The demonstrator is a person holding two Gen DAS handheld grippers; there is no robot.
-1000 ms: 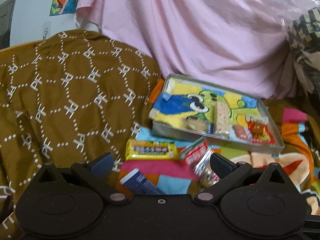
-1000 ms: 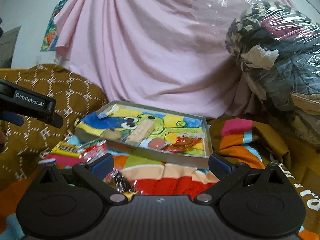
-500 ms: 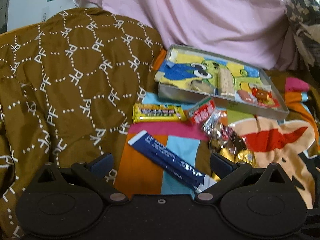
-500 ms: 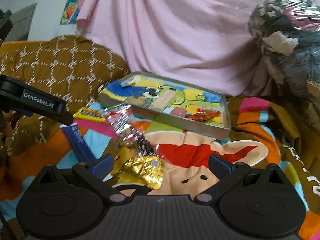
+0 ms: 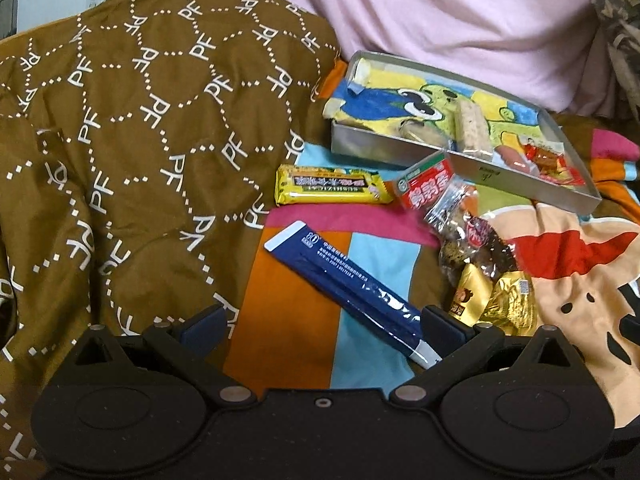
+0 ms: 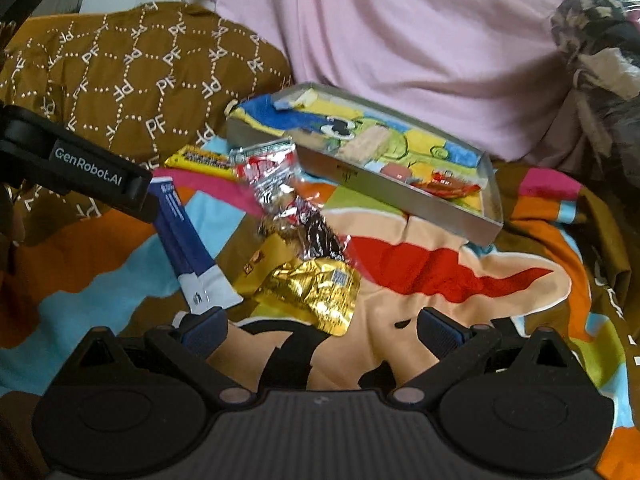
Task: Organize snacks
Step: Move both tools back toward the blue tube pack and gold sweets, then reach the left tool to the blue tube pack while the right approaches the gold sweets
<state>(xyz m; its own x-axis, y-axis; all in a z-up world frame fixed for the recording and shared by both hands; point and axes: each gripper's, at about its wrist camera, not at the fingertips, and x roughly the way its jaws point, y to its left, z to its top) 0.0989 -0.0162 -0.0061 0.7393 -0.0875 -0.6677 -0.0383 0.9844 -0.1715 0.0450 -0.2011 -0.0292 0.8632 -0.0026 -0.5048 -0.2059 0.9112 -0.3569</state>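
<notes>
Both cameras sit farther back and higher than 1 second ago, so more of the patchwork blanket shows below the metal tray. The blue packet, earlier only a corner between the fingers of the left gripper, is now in view at full length, its white end beside the right finger. The gold wrapper, unseen 1 second ago, now lies just ahead of the right gripper.
</notes>
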